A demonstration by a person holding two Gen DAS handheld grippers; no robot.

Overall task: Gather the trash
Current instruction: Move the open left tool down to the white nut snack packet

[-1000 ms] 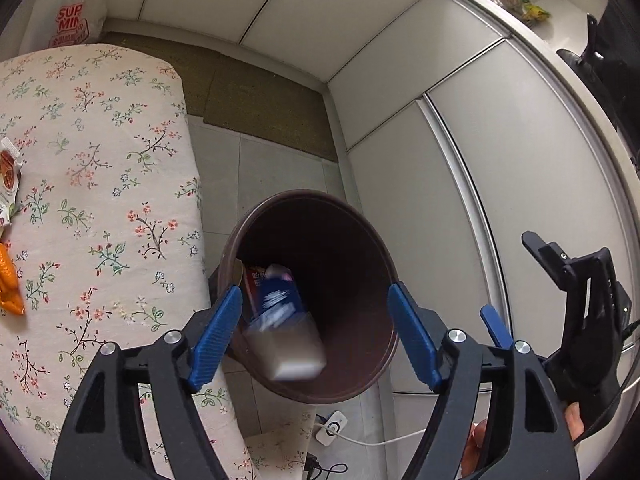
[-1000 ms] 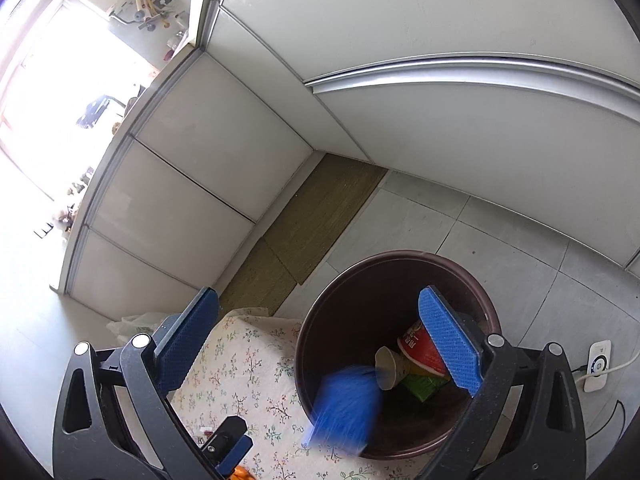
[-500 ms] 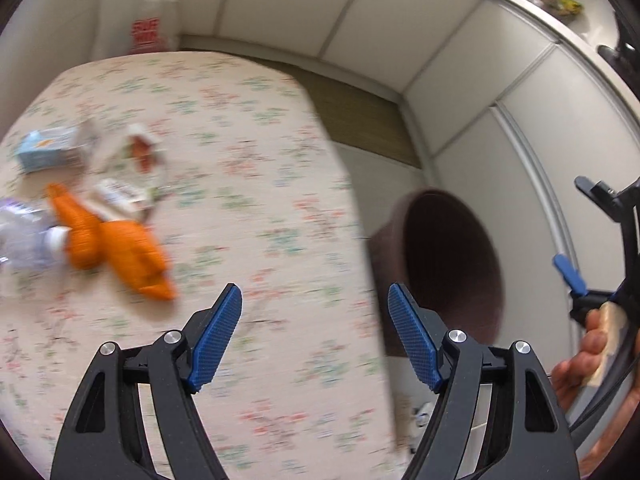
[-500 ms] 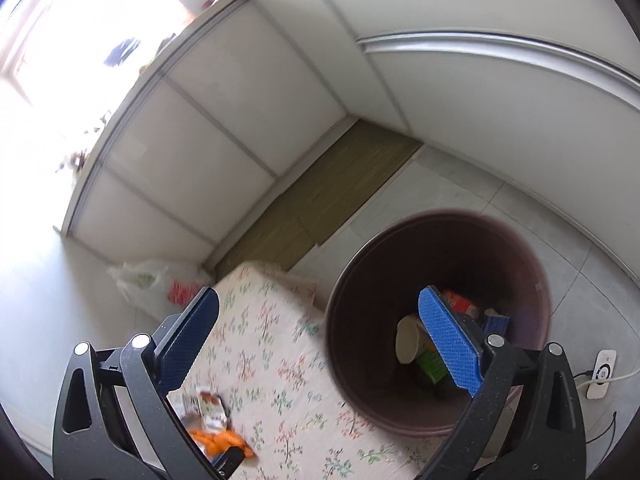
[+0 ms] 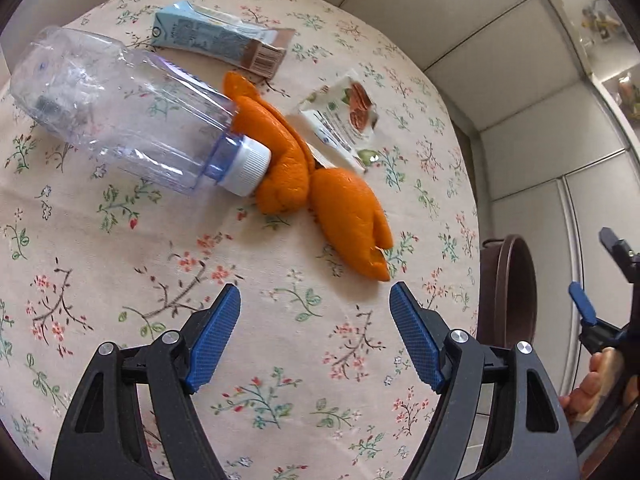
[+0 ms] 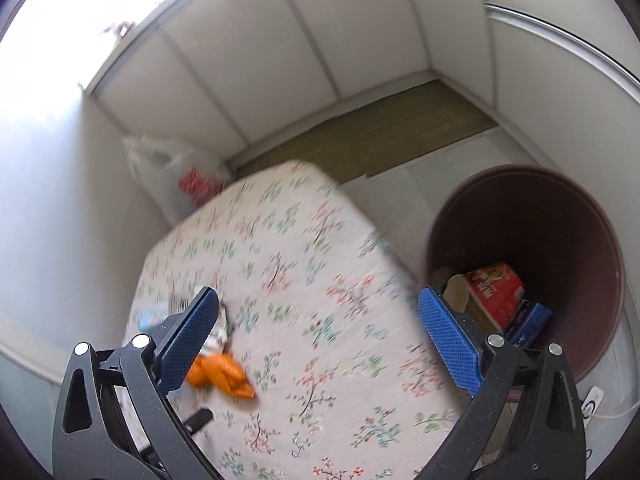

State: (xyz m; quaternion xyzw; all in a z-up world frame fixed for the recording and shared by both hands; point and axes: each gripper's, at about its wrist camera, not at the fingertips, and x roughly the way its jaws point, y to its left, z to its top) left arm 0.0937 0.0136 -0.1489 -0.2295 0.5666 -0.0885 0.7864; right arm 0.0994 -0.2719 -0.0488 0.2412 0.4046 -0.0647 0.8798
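Trash lies scattered on the desk (image 5: 280, 360), which is covered by a floral cloth. A clear plastic bottle (image 5: 120, 108) with a white cap rests on its side, the cap touching a pile of orange peel (image 5: 320, 188). Beyond the bottle lies a flattened light-blue drink carton (image 5: 216, 38), and just beside the peel, partly under it, sits a white snack wrapper (image 5: 344, 120) printed with nuts.

The left gripper (image 5: 316, 332) hangs over the cloth just short of the near tip of the peel. Its blue fingers (image 5: 212, 336) stand wide apart with nothing between them and touch none of the items.

Off the desk's edge, on the floor, stands a dark brown bin (image 6: 560, 216). Inside it are a red-printed cup (image 6: 496, 288), a blue packet (image 6: 528, 322) and some pale pieces that are hard to make out.

The right gripper (image 6: 316, 336) is seen over the desk, between the peel and the bin; its fingers (image 6: 448, 340) are also spread open and empty. In the left wrist view, a hand (image 5: 596, 384) holding that gripper shows at the frame's edge near the bin.

A white plastic bag (image 6: 172, 176) with red print sits on the floor past the far end of the desk, against white cabinet panels. The right wrist view is blurred, so the small items there are indistinct.
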